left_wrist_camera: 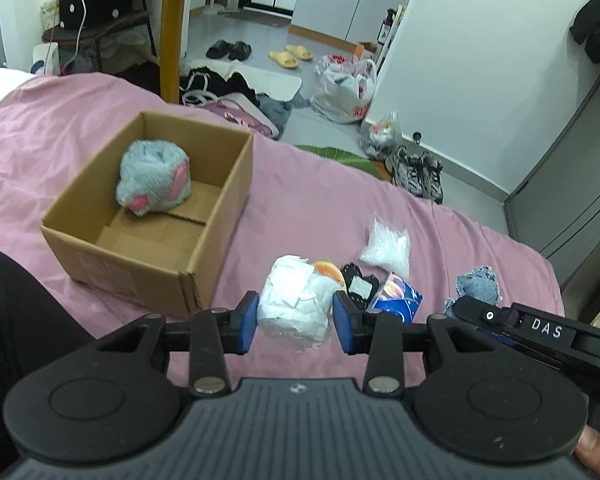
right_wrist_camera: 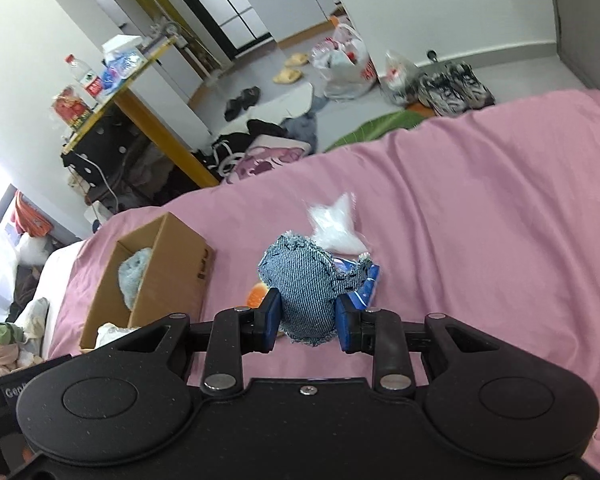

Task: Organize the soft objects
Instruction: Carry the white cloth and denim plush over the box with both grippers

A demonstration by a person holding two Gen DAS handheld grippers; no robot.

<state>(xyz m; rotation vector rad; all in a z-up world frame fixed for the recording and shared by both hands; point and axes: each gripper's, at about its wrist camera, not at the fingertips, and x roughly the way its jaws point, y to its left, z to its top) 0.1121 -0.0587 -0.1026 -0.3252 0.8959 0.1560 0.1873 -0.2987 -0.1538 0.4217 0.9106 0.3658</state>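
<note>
An open cardboard box [left_wrist_camera: 220,184] sits on the pink bedsheet [left_wrist_camera: 320,200] and holds a fluffy grey-and-pink plush [left_wrist_camera: 154,178]. My left gripper [left_wrist_camera: 296,322] is shut on a white wrapped soft bundle [left_wrist_camera: 294,304], just right of the box. My right gripper [right_wrist_camera: 308,324] is shut on a blue denim pouch [right_wrist_camera: 304,284], which also shows at the right of the left wrist view as the denim pouch [left_wrist_camera: 478,284]. On the sheet lie a white fluffy bag [left_wrist_camera: 386,248], a blue packet [left_wrist_camera: 398,298], an orange item [left_wrist_camera: 326,268] and a black-and-white piece [left_wrist_camera: 358,284].
The box [right_wrist_camera: 168,276] stands left of the right gripper. Beyond the bed edge the floor holds clothes [left_wrist_camera: 236,96], plastic bags [left_wrist_camera: 346,88], slippers [left_wrist_camera: 290,56] and sneakers [left_wrist_camera: 420,174]. A yellow table leg [left_wrist_camera: 174,32] rises behind the bed.
</note>
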